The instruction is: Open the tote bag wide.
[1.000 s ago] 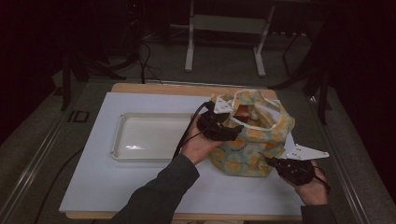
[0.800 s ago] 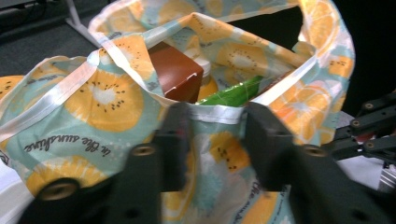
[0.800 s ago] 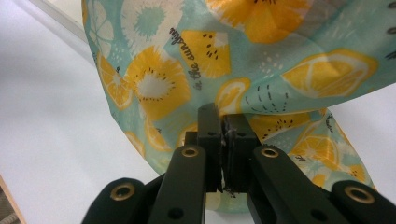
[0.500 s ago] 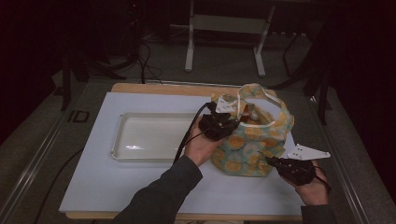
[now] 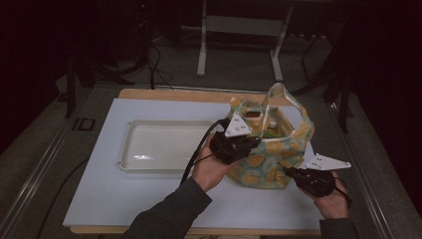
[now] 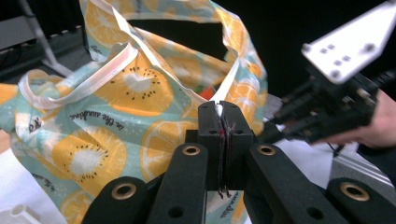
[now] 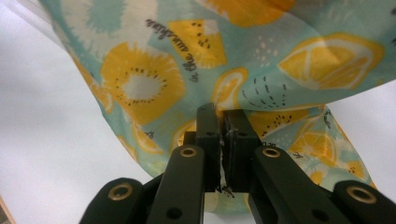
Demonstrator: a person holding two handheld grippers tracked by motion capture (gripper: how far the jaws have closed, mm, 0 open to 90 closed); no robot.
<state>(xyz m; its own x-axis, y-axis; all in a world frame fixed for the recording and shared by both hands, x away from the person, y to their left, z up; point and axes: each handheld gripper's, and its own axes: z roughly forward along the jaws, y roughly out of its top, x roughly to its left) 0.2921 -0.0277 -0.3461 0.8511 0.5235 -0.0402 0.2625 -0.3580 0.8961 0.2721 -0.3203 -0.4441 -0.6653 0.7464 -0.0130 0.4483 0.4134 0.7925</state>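
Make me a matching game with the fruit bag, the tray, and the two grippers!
Things:
1. fruit-print bag
2. white tray
3. left gripper
4. right gripper

Where or how:
A. shut on the bag's lower corner
B. lying to the left of the bag
D. shut on the bag's rim
E. standing on the table's right half

Pairs: 1-E, 2-B, 3-D, 4-A

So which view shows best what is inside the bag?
The high view: it looks down into the open bag, where something red and green lies. The left gripper view shows a red glimpse through the opening; the right gripper view shows the outer cloth.
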